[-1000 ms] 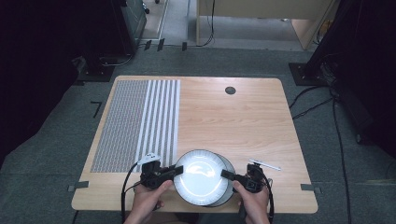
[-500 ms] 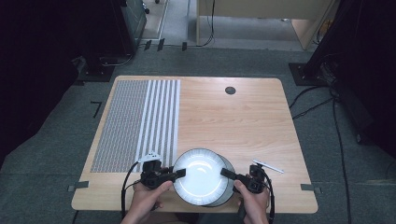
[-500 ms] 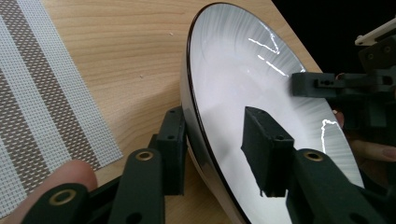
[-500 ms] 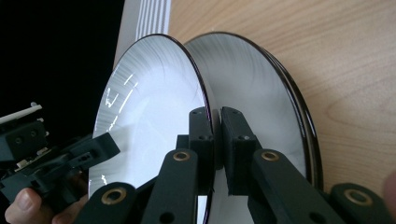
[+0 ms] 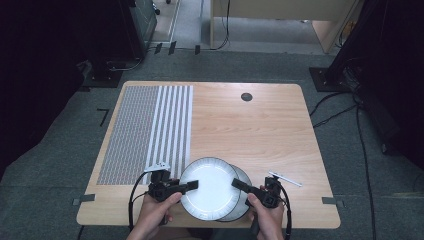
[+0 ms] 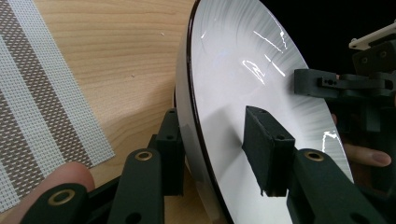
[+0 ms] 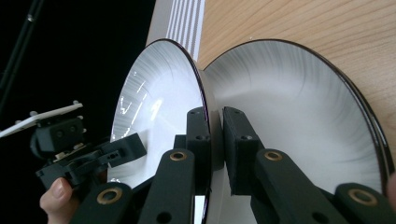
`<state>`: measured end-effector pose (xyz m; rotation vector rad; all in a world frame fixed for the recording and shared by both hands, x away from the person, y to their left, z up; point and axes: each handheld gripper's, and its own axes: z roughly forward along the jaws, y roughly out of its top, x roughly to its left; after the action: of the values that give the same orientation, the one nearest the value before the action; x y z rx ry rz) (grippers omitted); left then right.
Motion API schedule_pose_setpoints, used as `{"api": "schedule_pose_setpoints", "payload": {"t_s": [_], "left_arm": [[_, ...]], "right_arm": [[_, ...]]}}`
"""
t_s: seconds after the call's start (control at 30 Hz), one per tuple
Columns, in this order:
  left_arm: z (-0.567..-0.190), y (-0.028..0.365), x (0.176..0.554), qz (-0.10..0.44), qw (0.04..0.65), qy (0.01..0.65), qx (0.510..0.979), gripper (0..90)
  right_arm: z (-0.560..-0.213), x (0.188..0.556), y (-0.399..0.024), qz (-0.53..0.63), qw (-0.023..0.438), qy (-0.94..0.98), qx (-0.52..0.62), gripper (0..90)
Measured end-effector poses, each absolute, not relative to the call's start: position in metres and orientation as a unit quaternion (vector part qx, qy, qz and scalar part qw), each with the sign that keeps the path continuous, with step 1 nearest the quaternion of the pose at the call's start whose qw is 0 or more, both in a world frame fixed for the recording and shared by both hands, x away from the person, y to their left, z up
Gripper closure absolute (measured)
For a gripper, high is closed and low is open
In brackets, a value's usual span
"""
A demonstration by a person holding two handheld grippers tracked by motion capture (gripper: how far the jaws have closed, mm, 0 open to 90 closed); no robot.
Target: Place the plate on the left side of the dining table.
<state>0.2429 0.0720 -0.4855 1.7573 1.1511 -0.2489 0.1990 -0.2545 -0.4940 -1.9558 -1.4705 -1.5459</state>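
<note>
Near the front edge of the desk (image 5: 250, 125), as seen from the high view, two white dark-rimmed plates sit overlapped: the upper plate (image 5: 210, 189) lies shifted to the left over the lower plate (image 5: 243, 176), and both are bare of food. The left hand-held gripper (image 5: 192, 185) reaches in over the upper plate's left rim, while the right hand-held gripper (image 5: 237, 183) comes in from the right; a striped placemat (image 5: 150, 131) lies on the left part of the desk (a likely spot for one plate, though that is only my guess). From the left gripper view, the upper plate (image 6: 243, 84) stands between the jaws, one beneath its rim and one over its white face, yet a gap shows around the rim; these jaws have just been opening, so I judge this side to be loose rather than clamped. From the right gripper view, the jaws are pinched tight on the edge of the upper plate (image 7: 154, 102), and the lower plate (image 7: 299, 116) lies empty beside it on the wood. With one firm pinch only, the glazed rim could slide out or the plate could swing down and knock against the lower plate, chipping either. A quick pull might also drag the lower plate toward the desk's front edge.
</note>
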Motion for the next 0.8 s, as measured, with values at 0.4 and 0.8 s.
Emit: {"api": "schedule_pose_setpoints", "payload": {"t_s": [0.4,0.8], "left_arm": [[-0.485,0.089,0.246,-0.158,0.537,0.488,0.669,80.5],[-0.482,0.106,0.252,-0.149,0.543,0.501,0.657,80.8]], "right_arm": [[-0.488,0.206,-0.253,-0.544,0.114,-0.495,-0.668,75.1],[-0.475,0.217,-0.23,-0.539,0.071,-0.546,-0.638,65.0]]}}
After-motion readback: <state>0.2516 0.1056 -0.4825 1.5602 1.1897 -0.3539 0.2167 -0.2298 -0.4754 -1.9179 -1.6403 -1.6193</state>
